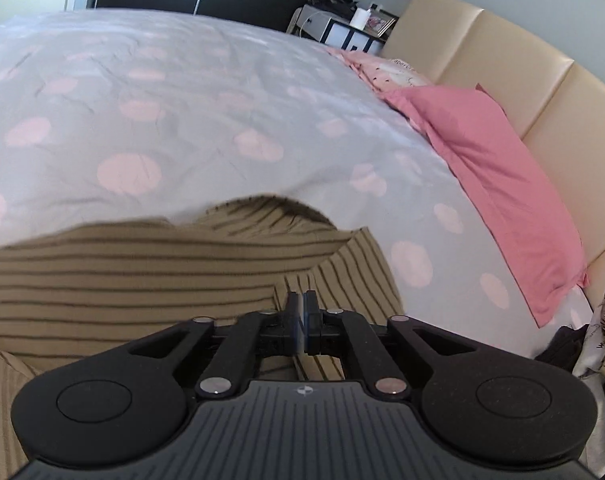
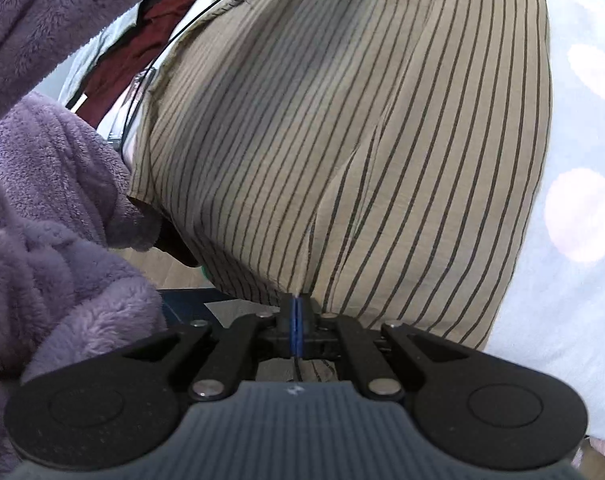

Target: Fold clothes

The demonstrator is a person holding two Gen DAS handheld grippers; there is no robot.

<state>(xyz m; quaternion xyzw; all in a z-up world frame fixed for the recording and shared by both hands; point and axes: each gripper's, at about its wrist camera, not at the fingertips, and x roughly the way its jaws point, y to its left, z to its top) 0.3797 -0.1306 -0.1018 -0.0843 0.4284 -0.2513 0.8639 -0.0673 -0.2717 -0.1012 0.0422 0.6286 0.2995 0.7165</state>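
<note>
My left gripper: jaws clenched, pads pressed together on an edge of the tan striped garment. Cloth spreads ahead of the jaws and off to their left, lifted and bunched, stripes running crosswise. A fold hangs just under the jaws

Beyond the garment, ahead of the left jaws: grey duvet with pink dots, covering the bed. Far right of the jaws, a pink pillow lies along the cream headboard. A patterned pillow sits past it, and a cluttered nightstand farther still. Low at the right edge, a heap of other clothes

My right gripper: jaws clenched, grasping another edge of the same striped garment. Cloth rises straight ahead of the jaws, stripes running away from them, a crease starting near the pads

Left of the right jaws: purple fleece sleeve, close by. Ahead and left, beyond the garment's far hem, dark red cloth and a thin black cord. Right of the jaws, the dotted duvet again, under the garment's edge
</note>
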